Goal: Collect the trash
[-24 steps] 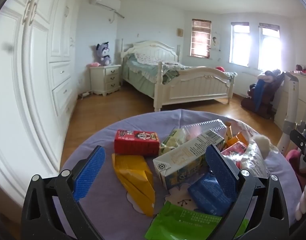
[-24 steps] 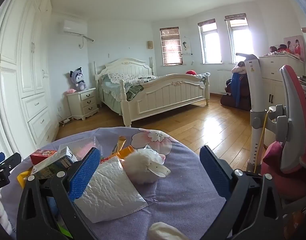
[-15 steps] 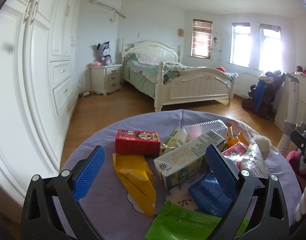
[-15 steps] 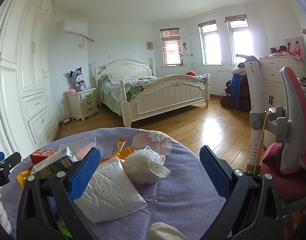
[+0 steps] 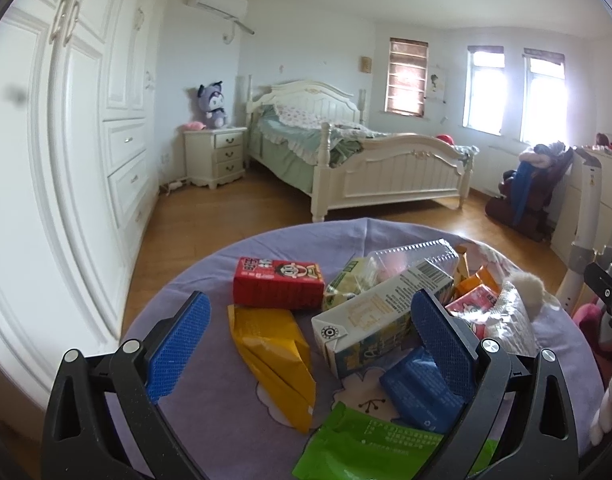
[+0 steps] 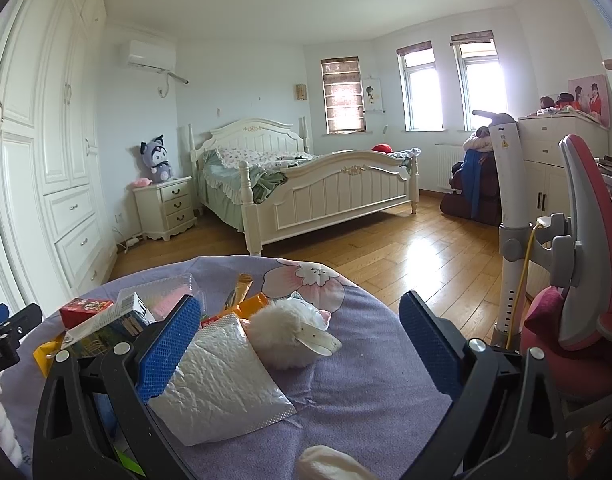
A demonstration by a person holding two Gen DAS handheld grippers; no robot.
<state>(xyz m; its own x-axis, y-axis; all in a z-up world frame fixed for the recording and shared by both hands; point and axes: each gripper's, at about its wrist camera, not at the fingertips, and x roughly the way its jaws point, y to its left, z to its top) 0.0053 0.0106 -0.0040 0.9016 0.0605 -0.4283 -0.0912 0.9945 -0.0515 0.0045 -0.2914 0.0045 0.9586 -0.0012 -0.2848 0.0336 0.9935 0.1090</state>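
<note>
Left hand-held gripper [image 5: 308, 330]: spread wide, holding nothing, its blue pads at lower left and lower right of the left wrist view, above the counter [image 5: 209, 404] with its purple cloth.
Yellow packet [image 5: 275, 360]: lower centre of the left wrist view, lying flat between the pads.
Red carton [image 5: 277, 288]: just above the yellow packet, on its side.
Green wrapper [image 5: 370, 448]: bottom edge, centre-right.
White milk carton [image 5: 382, 316]: on its side at centre-right, its lower end just beside the right pad.
Blue pouch [image 5: 420, 390]: under the right pad, touching the carton's lower end.
Clear plastic box [image 5: 418, 254]: behind the milk carton.
Orange packets [image 5: 476, 282]: right of centre, partly hidden.
Right hand-held gripper [image 6: 301, 338]: also spread wide and holding nothing, pads at lower left and lower right of the right wrist view.
Silver foil bag [image 6: 221, 384]: lower left-centre of that view, its left edge behind the left pad.
White fluffy toy [image 6: 291, 334]: centre, resting on the foil bag's upper right corner.
Bed [image 6: 306, 184]: middle background.
Pink chair [image 6: 586, 280]: right edge.
</note>
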